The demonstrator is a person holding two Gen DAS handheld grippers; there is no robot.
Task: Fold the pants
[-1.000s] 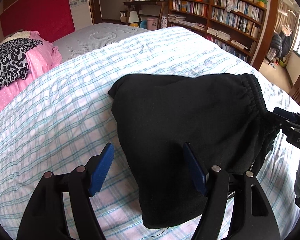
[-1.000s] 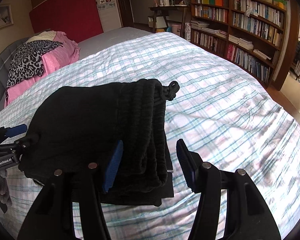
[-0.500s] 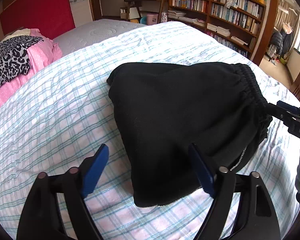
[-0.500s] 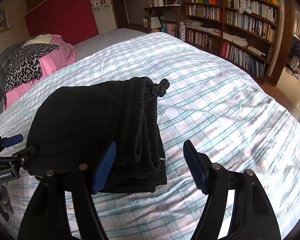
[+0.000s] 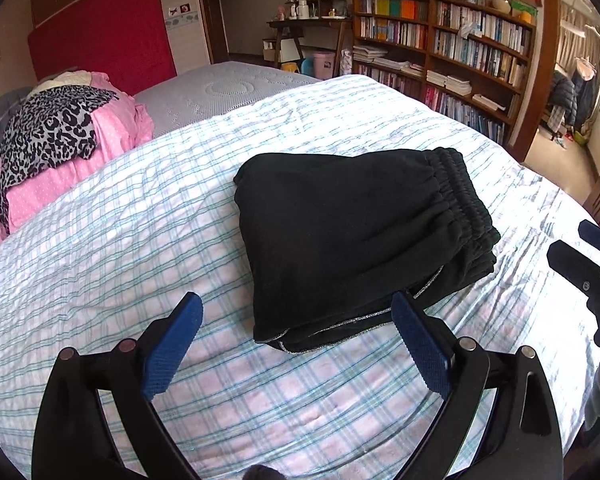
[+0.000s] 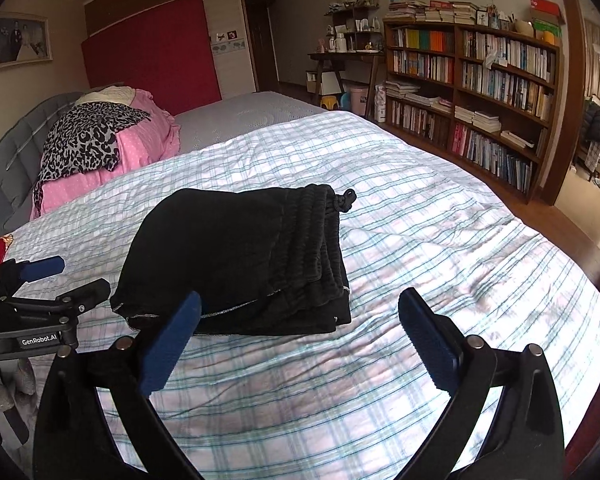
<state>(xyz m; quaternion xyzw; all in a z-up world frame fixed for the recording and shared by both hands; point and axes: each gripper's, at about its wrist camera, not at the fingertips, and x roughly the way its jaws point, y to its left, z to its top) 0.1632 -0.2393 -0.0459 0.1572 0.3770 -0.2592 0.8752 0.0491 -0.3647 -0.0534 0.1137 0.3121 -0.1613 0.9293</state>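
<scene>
The black pants (image 5: 352,228) lie folded in a compact stack on the plaid bedspread (image 5: 140,240), elastic waistband on the right side; they also show in the right wrist view (image 6: 240,260) with the drawstring knot at the far end. My left gripper (image 5: 296,344) is open and empty, just short of the stack's near edge. My right gripper (image 6: 300,340) is open and empty, near the stack's front right corner. Each gripper shows at the edge of the other's view: the right one (image 5: 592,256), the left one (image 6: 40,284).
A pink bundle with a leopard-print cloth (image 5: 56,136) lies at the far left of the bed. A bare grey mattress (image 5: 228,92) lies beyond the bedspread. Bookshelves (image 5: 460,60) line the right wall. The bed's right edge drops to the wooden floor (image 6: 572,216).
Both grippers have pulled back and up from the pants and opened wider. The stack now lies flat on the bed, apart from both.
</scene>
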